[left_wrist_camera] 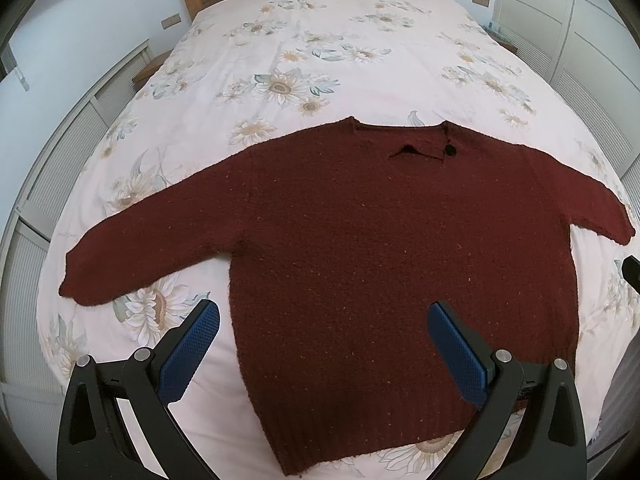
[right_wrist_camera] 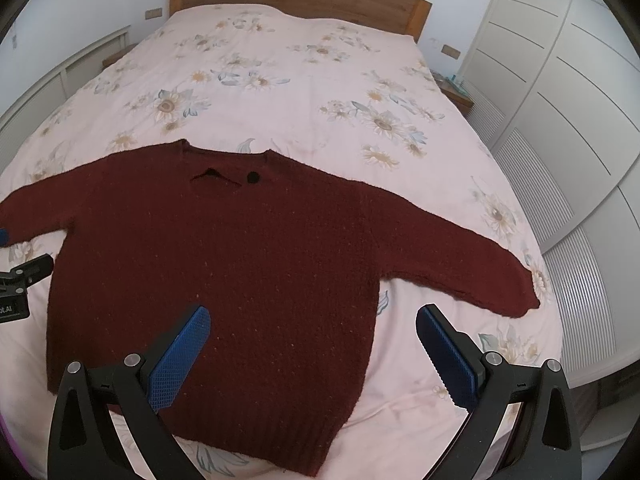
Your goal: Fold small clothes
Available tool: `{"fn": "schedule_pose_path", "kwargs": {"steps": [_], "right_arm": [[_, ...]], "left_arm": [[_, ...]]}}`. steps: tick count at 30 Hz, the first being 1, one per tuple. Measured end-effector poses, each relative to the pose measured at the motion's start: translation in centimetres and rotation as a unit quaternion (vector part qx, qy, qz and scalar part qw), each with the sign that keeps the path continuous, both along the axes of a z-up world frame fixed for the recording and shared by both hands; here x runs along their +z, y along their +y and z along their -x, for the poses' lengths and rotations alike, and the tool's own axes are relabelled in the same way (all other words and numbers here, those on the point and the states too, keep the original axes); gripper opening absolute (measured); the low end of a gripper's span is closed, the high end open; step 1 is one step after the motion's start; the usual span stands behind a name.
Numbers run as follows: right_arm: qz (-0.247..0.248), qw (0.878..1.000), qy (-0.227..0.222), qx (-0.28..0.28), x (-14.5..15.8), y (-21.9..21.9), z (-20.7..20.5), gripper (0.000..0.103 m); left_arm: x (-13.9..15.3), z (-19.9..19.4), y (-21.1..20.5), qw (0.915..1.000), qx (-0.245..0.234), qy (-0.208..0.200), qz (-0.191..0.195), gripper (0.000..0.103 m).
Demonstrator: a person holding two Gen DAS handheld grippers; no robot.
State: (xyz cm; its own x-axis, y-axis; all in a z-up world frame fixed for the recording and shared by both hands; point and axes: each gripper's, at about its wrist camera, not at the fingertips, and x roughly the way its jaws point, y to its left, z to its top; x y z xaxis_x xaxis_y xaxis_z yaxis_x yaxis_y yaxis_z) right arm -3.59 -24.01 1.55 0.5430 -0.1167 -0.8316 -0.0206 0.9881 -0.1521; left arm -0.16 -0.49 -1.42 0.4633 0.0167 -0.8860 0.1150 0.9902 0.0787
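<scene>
Both grippers, left (left_wrist_camera: 323, 354) and right (right_wrist_camera: 313, 354), hover wide open and empty over the sweater (left_wrist_camera: 380, 264), spread flat near the bed's (left_wrist_camera: 320, 60) foot edge. Folding looks unstarted; next, probably pinch a sleeve.

A dark red sweater (left_wrist_camera: 360, 248) lies spread flat on the floral-sheeted bed (left_wrist_camera: 320, 60).

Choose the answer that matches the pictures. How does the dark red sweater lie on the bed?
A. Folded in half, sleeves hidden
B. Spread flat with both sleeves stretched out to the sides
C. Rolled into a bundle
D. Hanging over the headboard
B: the sweater lies flat on the floral bed cover, its left sleeve and right sleeve both stretched outward, nothing folded yet.
</scene>
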Motion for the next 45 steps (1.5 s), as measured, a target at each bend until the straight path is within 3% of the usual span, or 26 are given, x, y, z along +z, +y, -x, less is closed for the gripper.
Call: {"fn": "schedule_pose_path", "kwargs": {"steps": [45], "right_arm": [[0.015,1.0,0.008,0.006,-0.23,0.38,0.06,0.103]], "left_arm": [[-0.47,0.5,-0.12,0.9997,-0.008,-0.013,-0.019,0.102]]}}
